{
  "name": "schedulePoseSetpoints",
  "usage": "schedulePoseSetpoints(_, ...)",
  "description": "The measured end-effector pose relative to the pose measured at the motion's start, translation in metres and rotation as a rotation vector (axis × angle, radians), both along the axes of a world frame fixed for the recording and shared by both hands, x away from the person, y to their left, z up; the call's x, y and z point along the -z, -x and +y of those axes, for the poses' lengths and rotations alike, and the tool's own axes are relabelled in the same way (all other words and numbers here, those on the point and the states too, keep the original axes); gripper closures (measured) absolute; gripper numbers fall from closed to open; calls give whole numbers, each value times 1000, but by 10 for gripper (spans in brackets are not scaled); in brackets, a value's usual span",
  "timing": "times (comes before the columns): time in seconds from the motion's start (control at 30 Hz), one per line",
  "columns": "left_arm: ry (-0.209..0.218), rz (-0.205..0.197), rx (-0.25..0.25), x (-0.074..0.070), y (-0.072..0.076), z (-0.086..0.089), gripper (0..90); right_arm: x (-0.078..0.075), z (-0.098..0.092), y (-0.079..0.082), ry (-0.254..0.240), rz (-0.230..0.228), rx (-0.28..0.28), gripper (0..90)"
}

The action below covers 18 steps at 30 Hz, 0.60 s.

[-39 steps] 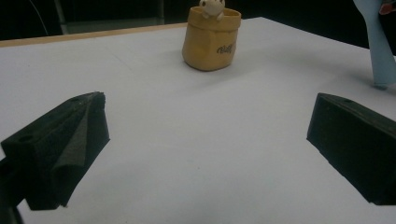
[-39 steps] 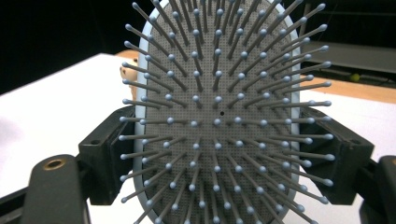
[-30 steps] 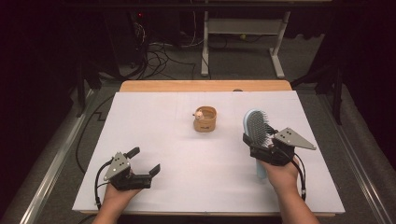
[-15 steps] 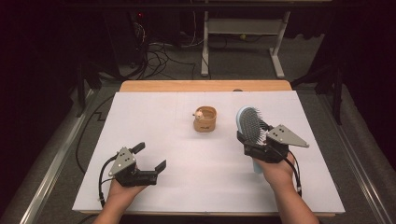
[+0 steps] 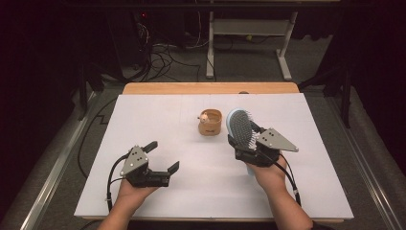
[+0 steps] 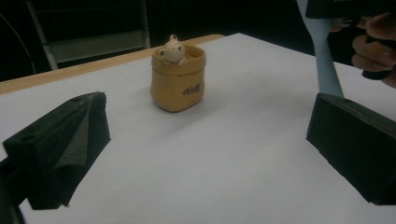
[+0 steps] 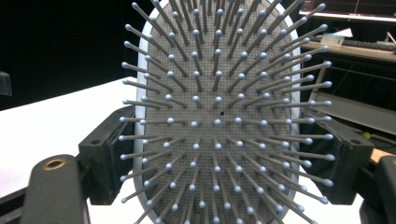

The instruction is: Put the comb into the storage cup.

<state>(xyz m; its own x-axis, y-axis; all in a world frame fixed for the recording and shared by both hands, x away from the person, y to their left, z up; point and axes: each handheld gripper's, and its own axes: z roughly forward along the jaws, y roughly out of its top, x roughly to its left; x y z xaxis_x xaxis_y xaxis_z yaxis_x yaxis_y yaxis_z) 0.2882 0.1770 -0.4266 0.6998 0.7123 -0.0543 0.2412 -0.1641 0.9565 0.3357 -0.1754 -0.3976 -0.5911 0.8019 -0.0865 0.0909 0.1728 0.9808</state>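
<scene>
Two grippers: right gripper [image 5: 249, 146] clamps hairbrush [image 5: 241, 128], bristles in its view; left gripper [image 5: 162, 156] agape, empty.

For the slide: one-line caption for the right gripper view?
Right gripper shut on a pale blue hairbrush, bristles facing the camera, above the white table.

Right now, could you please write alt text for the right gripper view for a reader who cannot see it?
A pale blue hairbrush, bristles facing the camera, is clamped between the right tool's two black jaws. Behind it lie a white table and a dark room.
</scene>
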Motion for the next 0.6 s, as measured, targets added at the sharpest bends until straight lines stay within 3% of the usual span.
schedulePoseSetpoints(0.6,19,-15,48,-15,-2,-17,8,10,40,1,24,-27,-59,203)
